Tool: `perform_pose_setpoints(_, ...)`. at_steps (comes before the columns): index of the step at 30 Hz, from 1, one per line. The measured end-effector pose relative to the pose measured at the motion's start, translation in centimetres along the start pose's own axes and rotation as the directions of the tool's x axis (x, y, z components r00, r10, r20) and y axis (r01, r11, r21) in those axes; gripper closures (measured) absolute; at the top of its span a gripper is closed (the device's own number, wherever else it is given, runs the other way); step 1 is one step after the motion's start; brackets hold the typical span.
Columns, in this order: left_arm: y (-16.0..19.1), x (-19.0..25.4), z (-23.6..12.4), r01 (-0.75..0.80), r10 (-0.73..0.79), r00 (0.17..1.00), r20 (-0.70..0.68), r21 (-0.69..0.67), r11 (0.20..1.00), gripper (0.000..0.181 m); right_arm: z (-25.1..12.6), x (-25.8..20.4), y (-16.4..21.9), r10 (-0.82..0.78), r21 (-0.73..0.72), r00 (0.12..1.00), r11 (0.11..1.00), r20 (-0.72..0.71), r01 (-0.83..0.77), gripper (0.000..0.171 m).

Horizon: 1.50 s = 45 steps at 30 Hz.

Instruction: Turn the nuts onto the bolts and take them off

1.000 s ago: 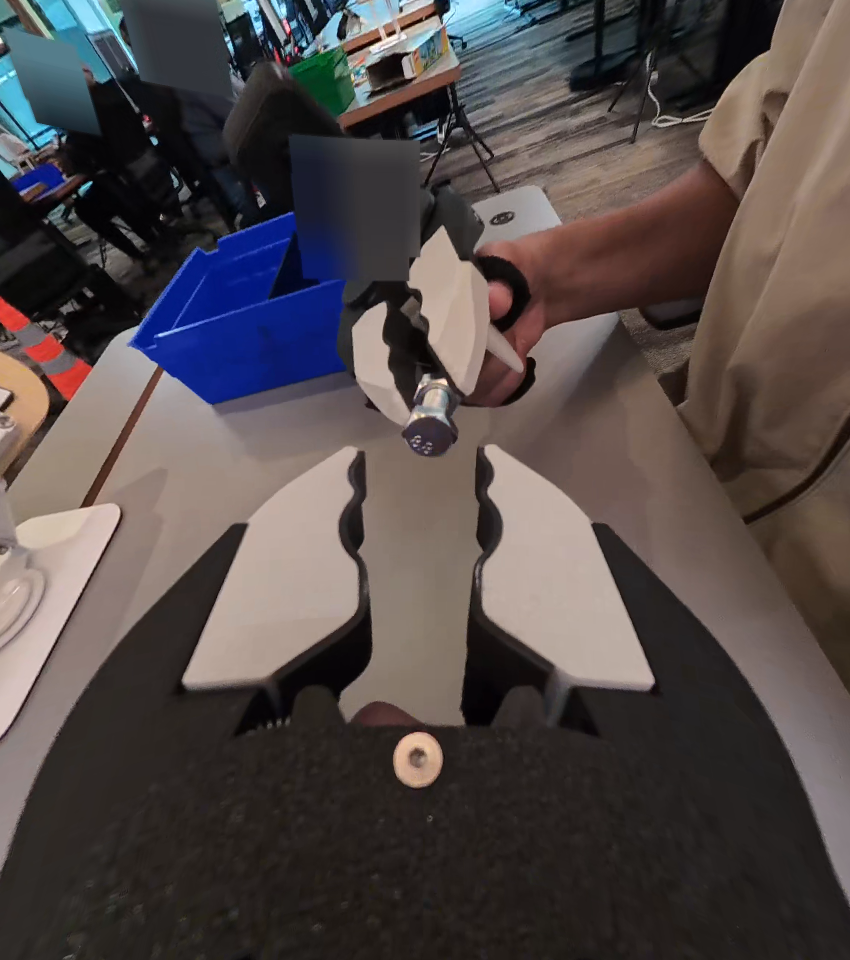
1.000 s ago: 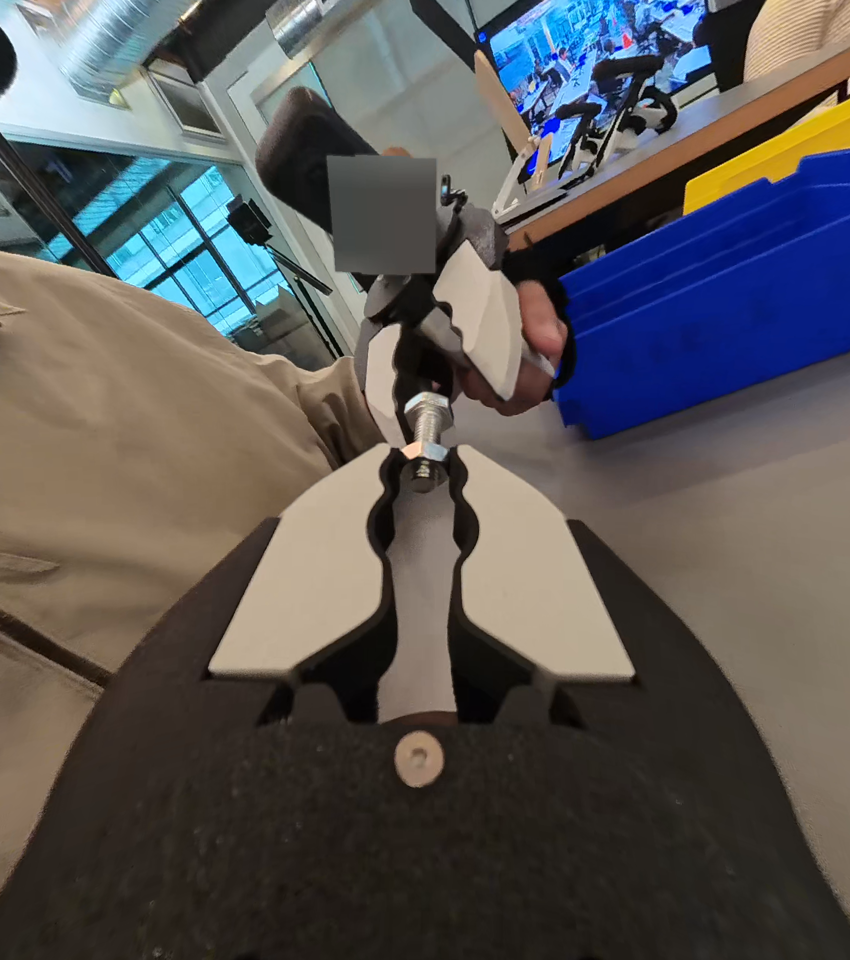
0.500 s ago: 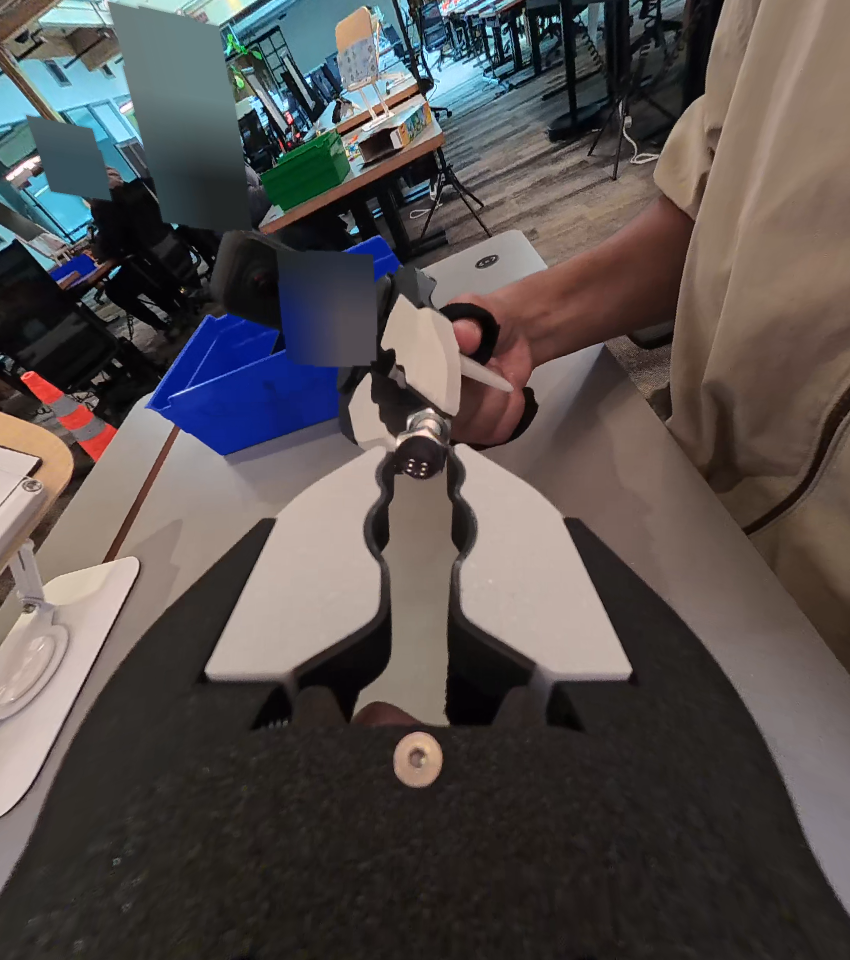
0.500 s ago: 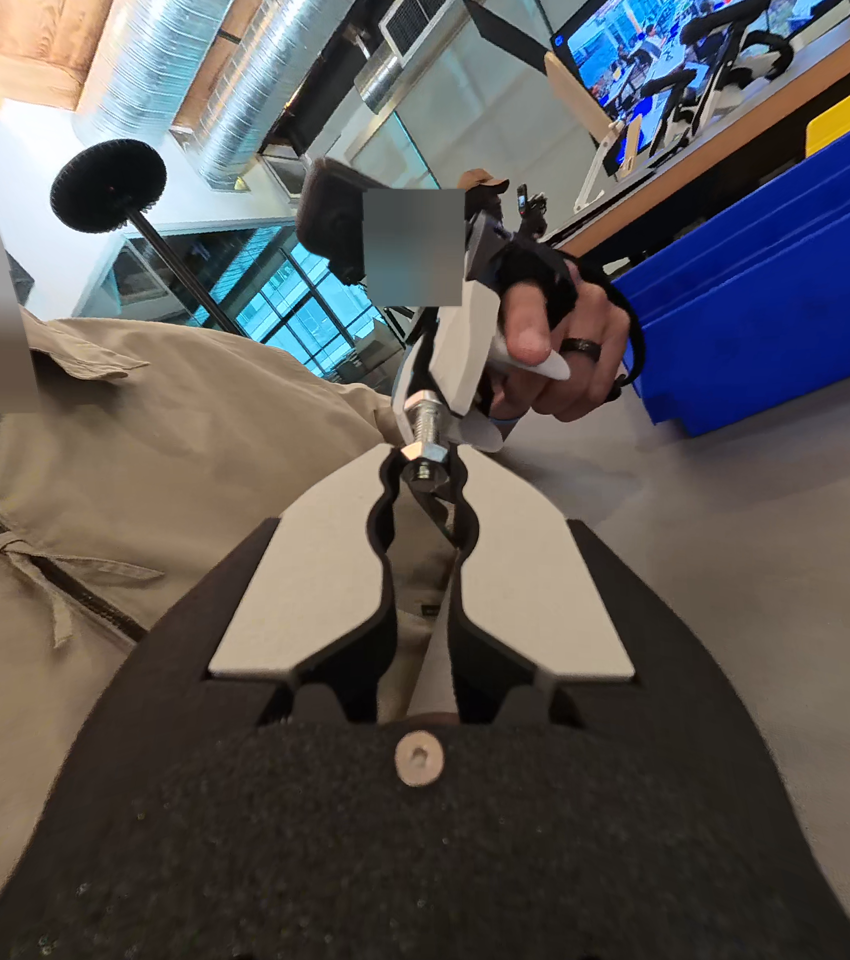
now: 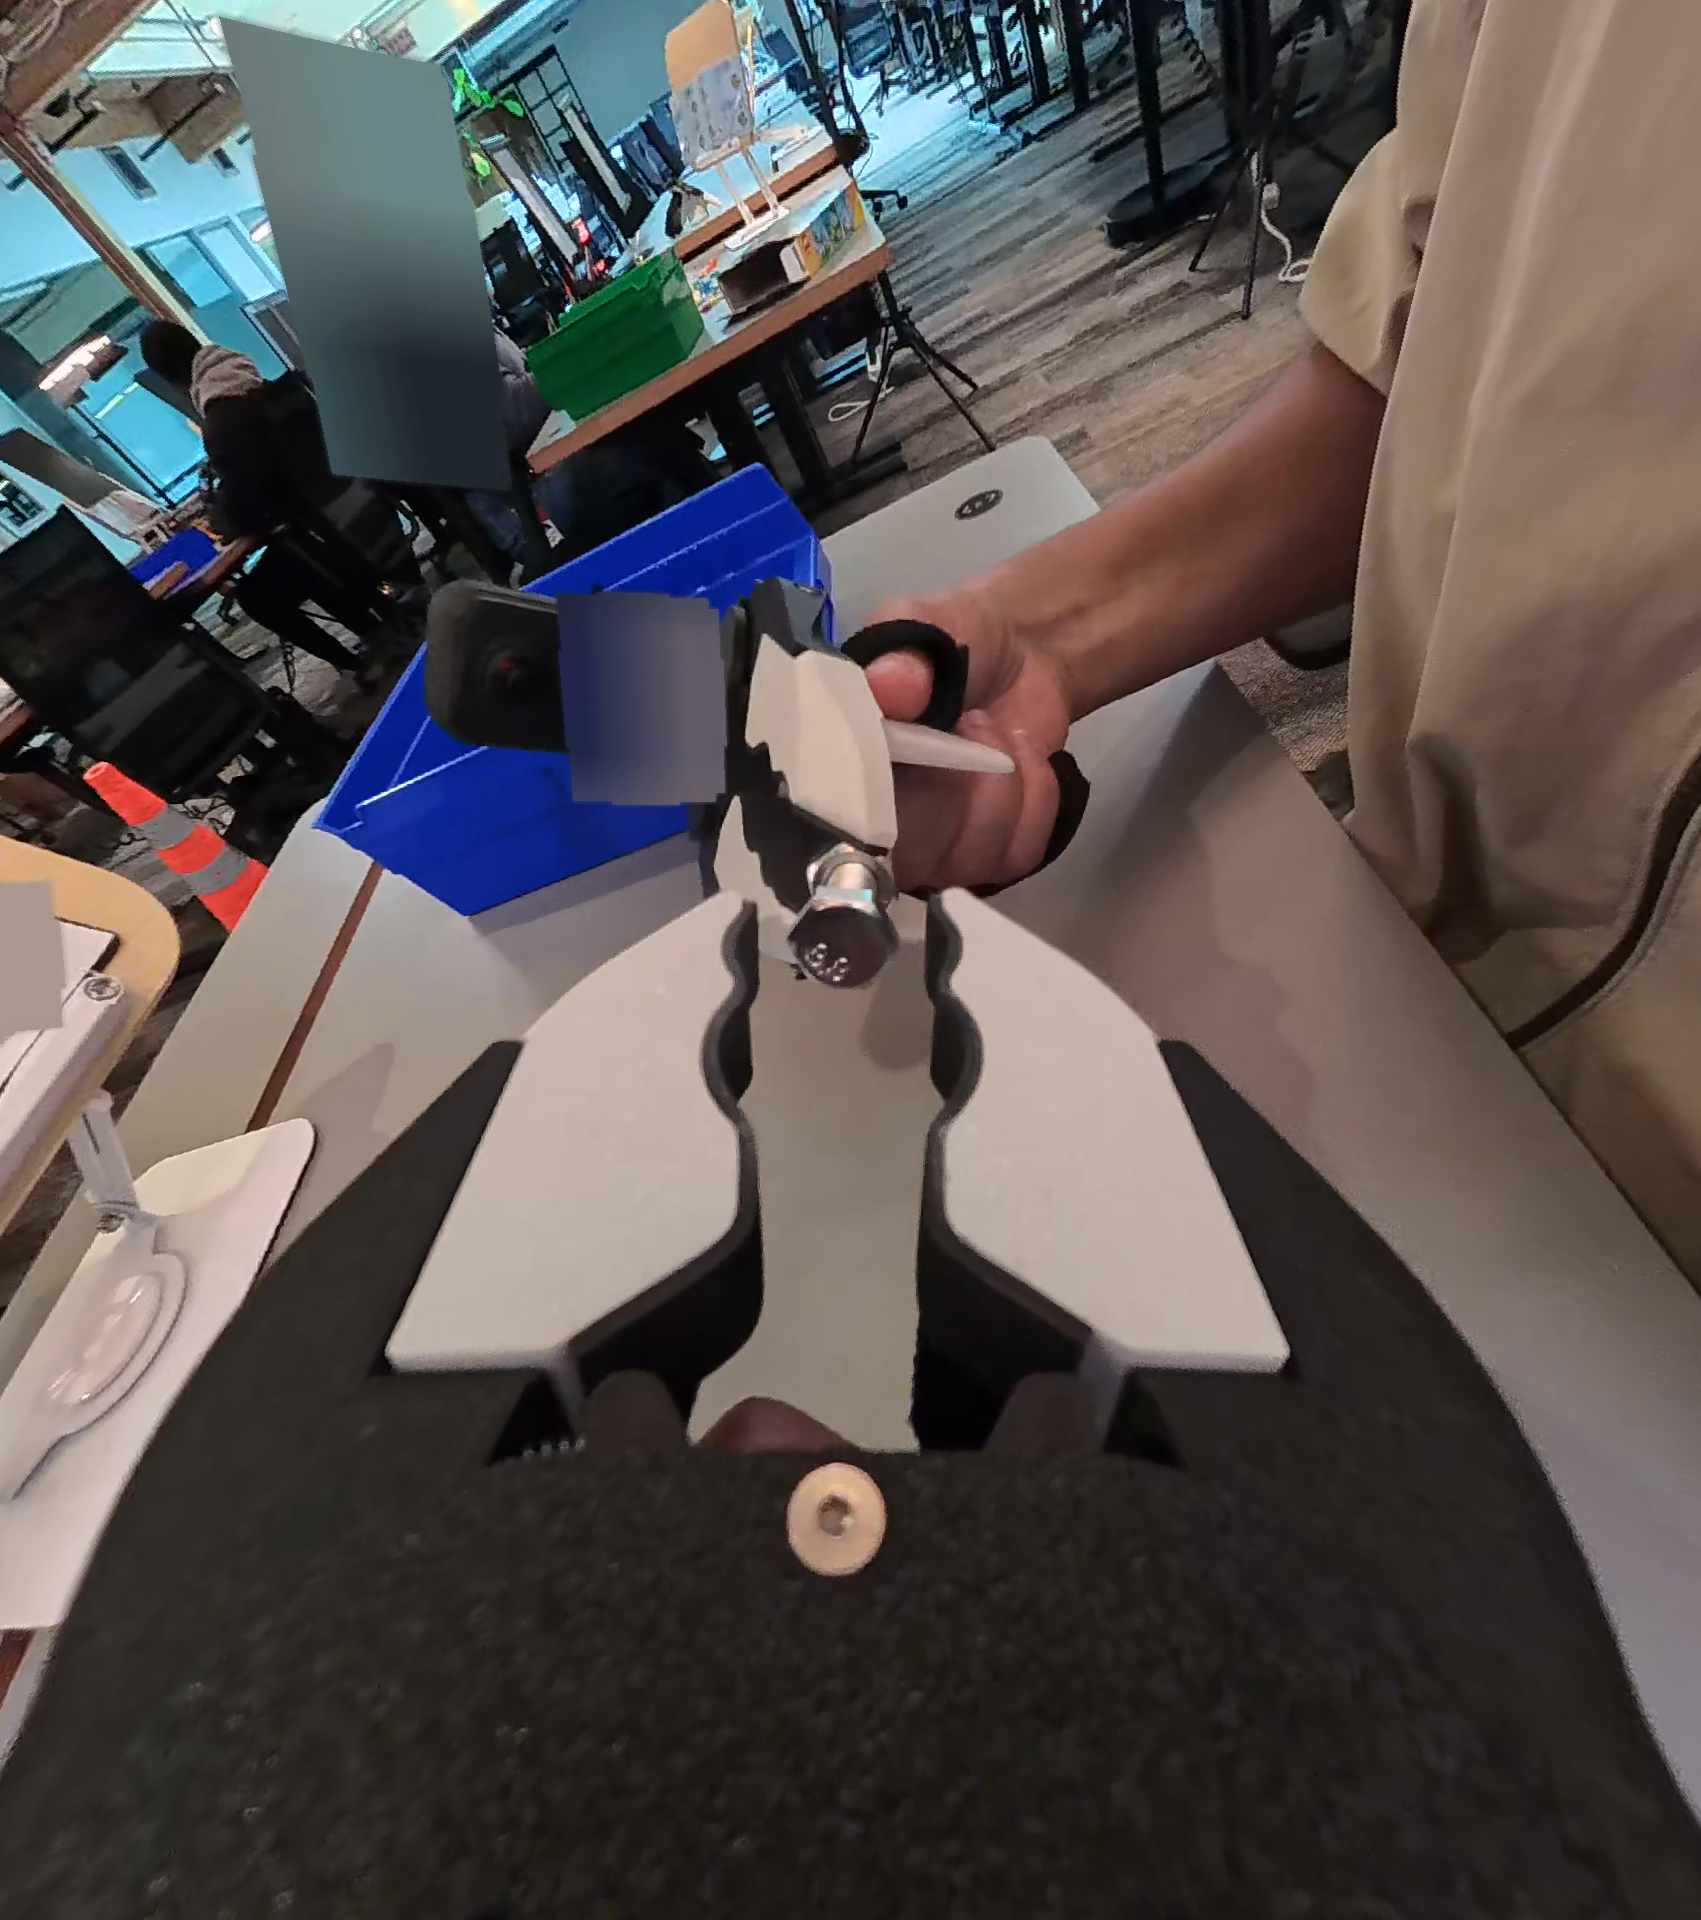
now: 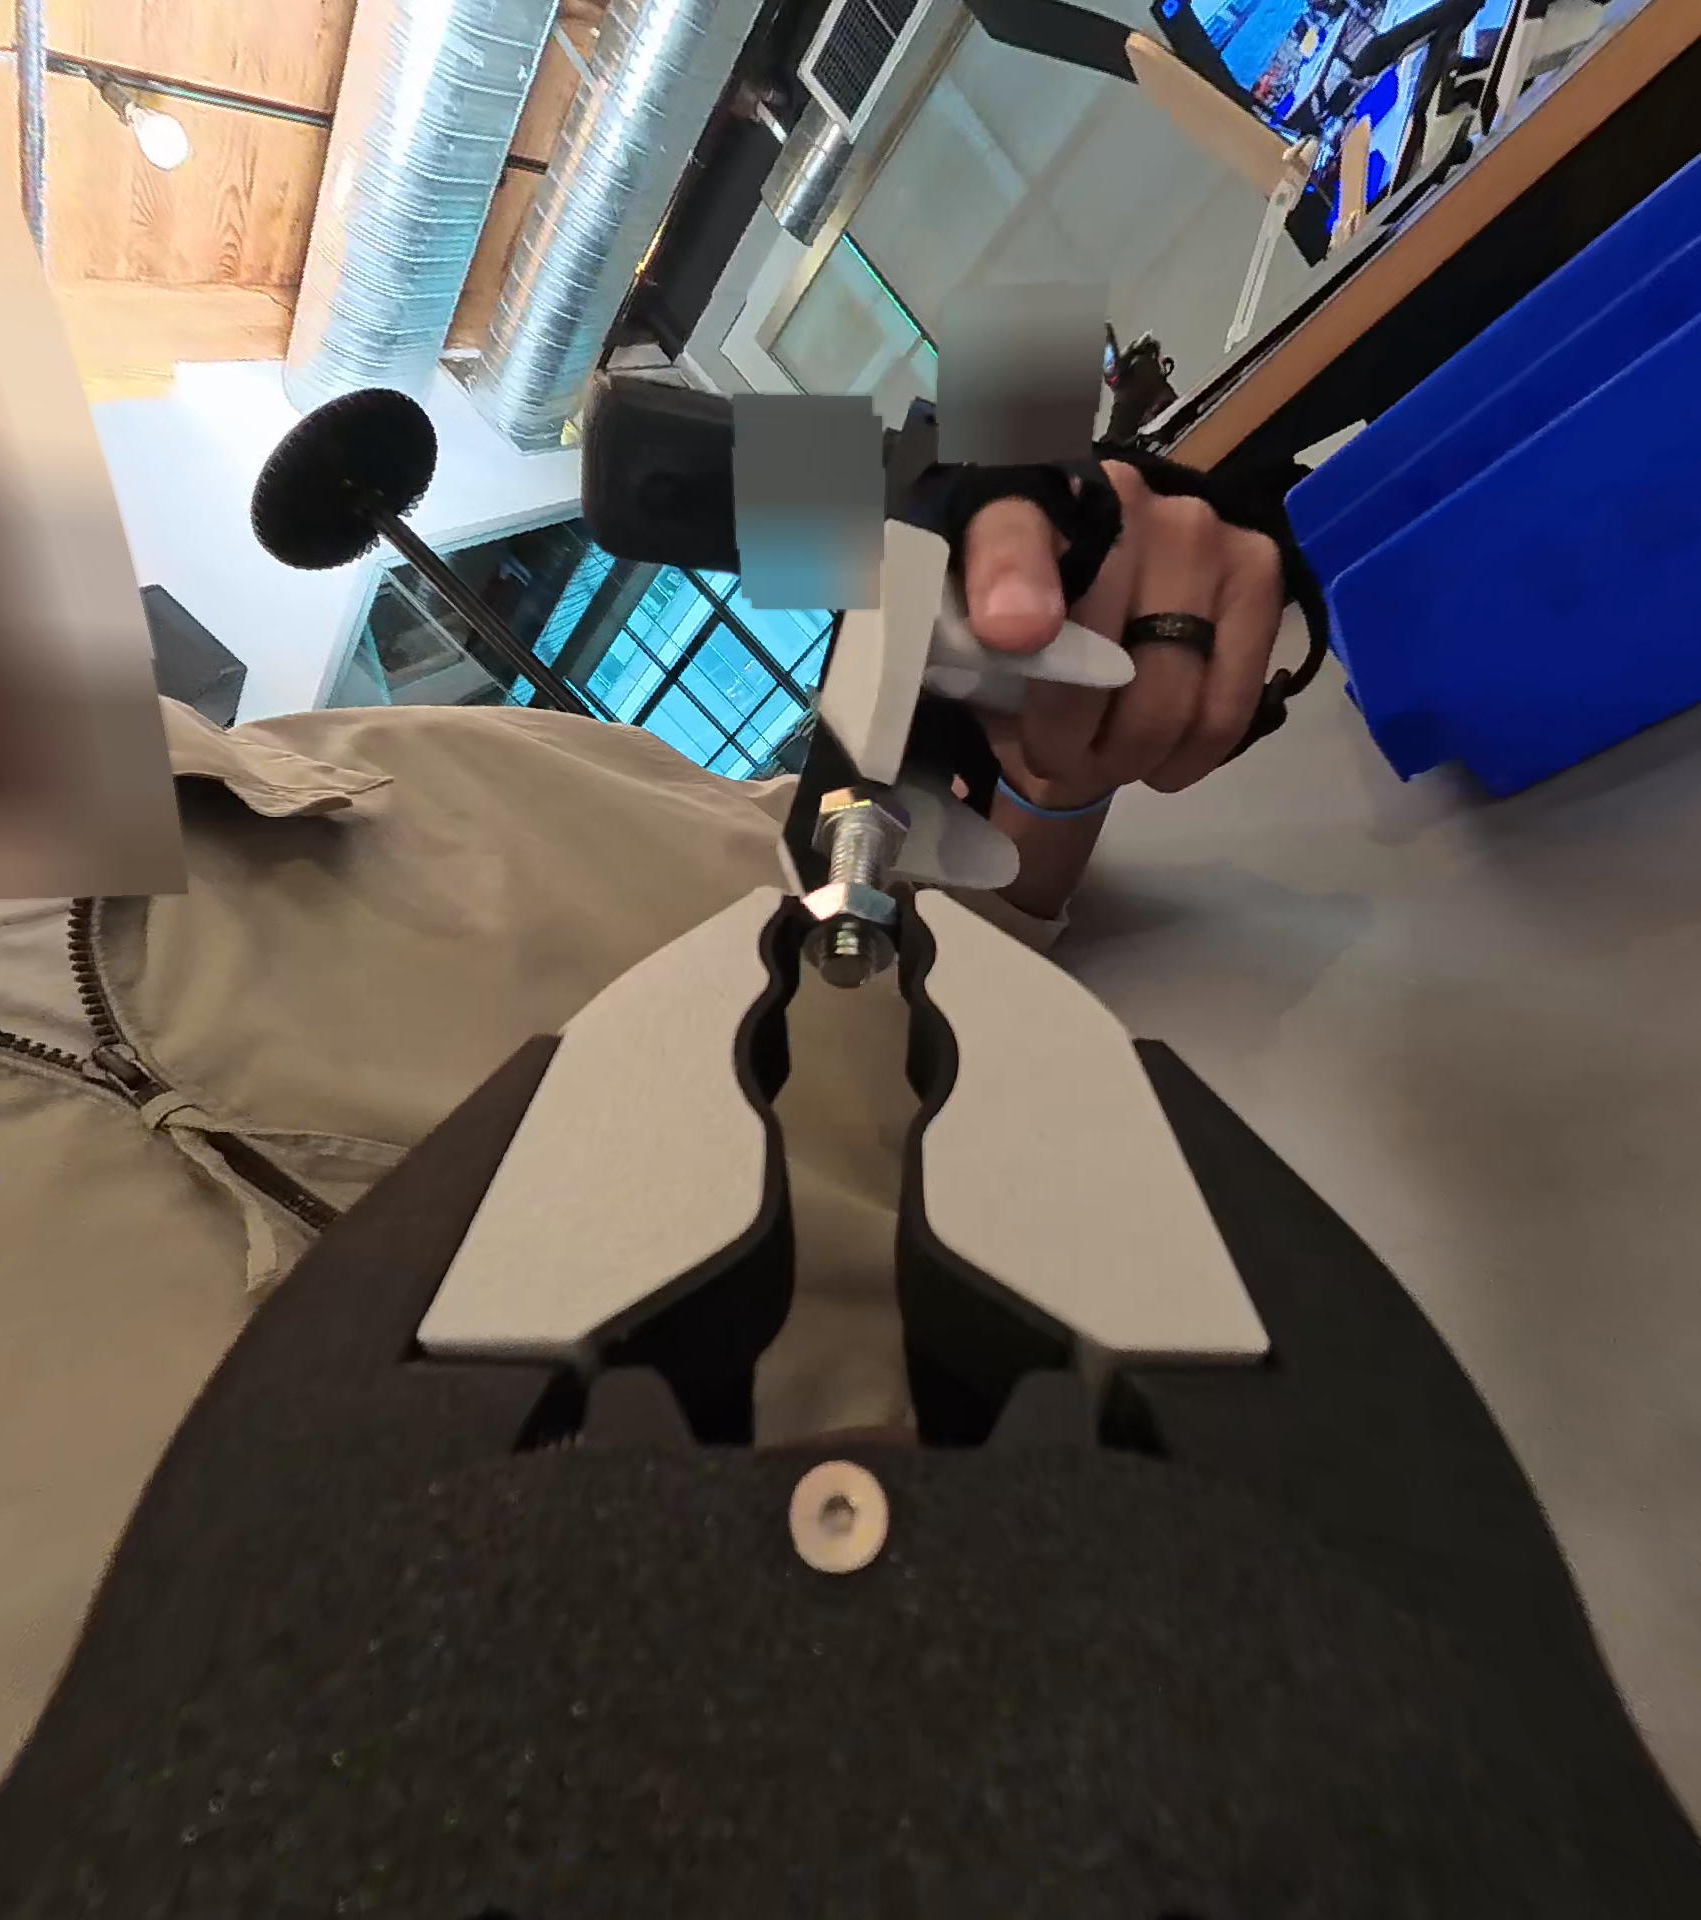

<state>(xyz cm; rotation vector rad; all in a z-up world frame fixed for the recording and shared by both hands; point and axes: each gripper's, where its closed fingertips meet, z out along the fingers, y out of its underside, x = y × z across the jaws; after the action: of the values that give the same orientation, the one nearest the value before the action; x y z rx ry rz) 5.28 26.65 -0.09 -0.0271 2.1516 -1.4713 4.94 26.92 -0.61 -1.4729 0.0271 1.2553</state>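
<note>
Right gripper [image 6: 846, 920] clamps nut [image 6: 851, 902]; left gripper [image 5: 835, 940] spread round bolt [image 5: 841, 940].

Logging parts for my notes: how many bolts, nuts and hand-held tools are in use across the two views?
bolt: 1
nut: 1
tools: 2, the left tool and the right tool
Total: 4
</note>
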Motion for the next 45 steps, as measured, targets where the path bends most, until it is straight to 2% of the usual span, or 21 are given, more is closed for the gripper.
perform_pose_setpoints(6, 0.2, -0.1, 0.0, 0.014, -0.014, 1.0, -0.003, 0.001, 1.0, 0.162, 0.0, 0.1, 0.0, -0.01, 0.001, 1.0, 1.0, -0.007, 0.01, 0.154)
perform_pose_setpoints(12, 0.2, -0.2, -0.1, 0.095, -0.095, 0.995, -0.035, 0.004, 0.995, 0.163, 0.0, 0.1, 0.0, -0.038, -0.009, 0.999, 0.999, -0.027, 0.038, 0.154)
perform_pose_setpoints(22, 0.5, -0.8, 0.1, 0.222, -0.223, 0.975, 0.002, 0.082, 0.972, 0.163, -0.5, 0.7, -0.5, -0.181, -0.027, 0.972, 0.983, -0.147, 0.179, 0.153)
perform_pose_setpoints(28, 0.8, -1.2, 0.1, 0.234, -0.24, 0.97, 0.044, 0.108, 0.966, 0.163, -1.6, 0.7, -1.5, -0.208, 0.052, 0.957, 0.974, -0.203, 0.222, 0.138)
perform_pose_setpoints(32, 1.2, -2.2, -0.3, 0.269, -0.283, 0.955, 0.084, 0.15, 0.951, 0.163, -2.1, 1.8, -1.2, -0.222, 0.04, 0.934, 0.969, -0.28, 0.243, 0.127)
perform_pose_setpoints(36, 1.6, -2.6, -0.2, 0.287, -0.305, 0.948, 0.094, 0.164, 0.944, 0.163, -1.3, 2.1, -0.7, -0.184, 0.048, 0.95, 0.978, -0.25, 0.203, 0.124)
perform_pose_setpoints(40, 1.8, -2.8, 0.1, 0.296, -0.316, 0.943, 0.104, 0.17, 0.94, 0.163, -0.6, 2.3, -0.7, -0.165, 0.067, 0.959, 0.98, -0.231, 0.185, 0.126)
perform_pose_setpoints(43, 1.7, -2.8, 0.0, 0.309, -0.329, 0.94, 0.09, 0.186, 0.933, 0.163, -1.1, 2.9, -1.4, -0.194, 0.101, 0.94, 0.968, -0.279, 0.23, 0.153)
perform_pose_setpoints(45, 1.8, -2.8, 0.1, 0.306, -0.328, 0.94, 0.098, 0.185, 0.934, 0.163, -1.2, 3.0, -1.4, -0.218, 0.087, 0.93, 0.963, -0.294, 0.254, 0.153)
